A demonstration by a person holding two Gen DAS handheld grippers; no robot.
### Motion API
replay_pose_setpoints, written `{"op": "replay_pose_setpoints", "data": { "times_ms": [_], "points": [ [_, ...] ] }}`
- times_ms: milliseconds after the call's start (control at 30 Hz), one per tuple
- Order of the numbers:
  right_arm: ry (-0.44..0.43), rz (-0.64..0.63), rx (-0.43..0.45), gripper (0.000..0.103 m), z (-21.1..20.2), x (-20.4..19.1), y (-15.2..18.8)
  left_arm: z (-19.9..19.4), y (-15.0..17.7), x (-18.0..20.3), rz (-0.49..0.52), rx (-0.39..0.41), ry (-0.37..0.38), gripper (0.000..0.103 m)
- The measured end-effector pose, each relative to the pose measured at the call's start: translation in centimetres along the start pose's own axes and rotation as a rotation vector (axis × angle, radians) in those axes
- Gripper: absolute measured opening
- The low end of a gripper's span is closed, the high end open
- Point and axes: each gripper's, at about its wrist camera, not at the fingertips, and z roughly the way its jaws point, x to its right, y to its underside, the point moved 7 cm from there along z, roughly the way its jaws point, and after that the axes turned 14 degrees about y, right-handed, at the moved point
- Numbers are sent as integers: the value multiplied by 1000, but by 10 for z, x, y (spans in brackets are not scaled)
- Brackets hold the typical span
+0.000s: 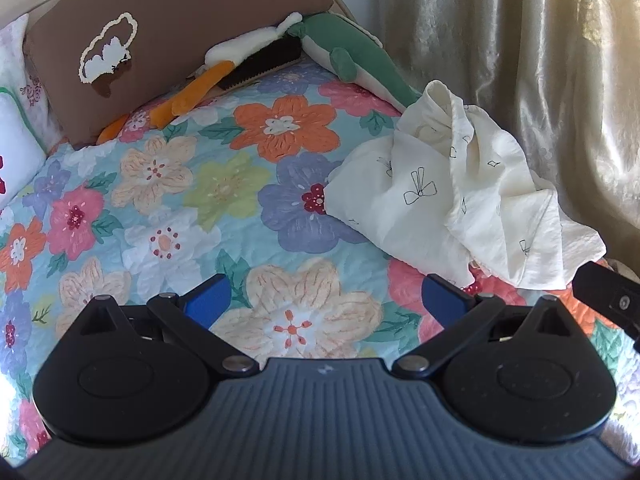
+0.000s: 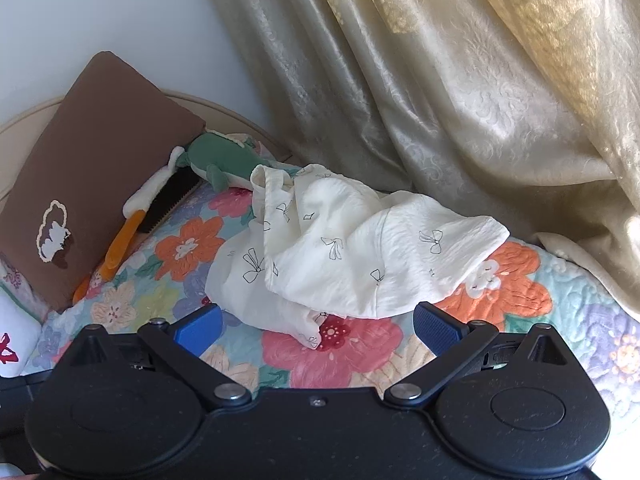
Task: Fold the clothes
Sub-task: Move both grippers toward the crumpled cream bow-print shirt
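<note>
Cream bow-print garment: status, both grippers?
Left gripper open, empty. Right gripper open, empty. Cream bow-print garment crumpled on floral quilt, untouched. Nothing blocking.

The left gripper [image 1: 327, 294] has a ribbed grey-blue body with a small pale mark at its front edge, flanked by two round black housings. Black link arms with silver pivot pins carry blue fingers [image 1: 208, 298]. The right gripper [image 2: 318, 326] looks alike, though its body is plain black with one small screw.

Left wrist: we look low across the bed [image 1: 168, 208] toward the brown pillow [image 1: 160, 40].
Right wrist: we face the curtain [image 2: 440, 100], close.
Shared: cream garment [image 1: 448, 188], pillow.
</note>
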Motion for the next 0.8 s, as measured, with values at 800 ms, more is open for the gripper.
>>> {"op": "replay_pose_setpoints", "data": {
  "times_ms": [800],
  "points": [
    [-31,86,14,103,2,14,-4,5,1,13,-34,-2,69,103]
  ]
}}
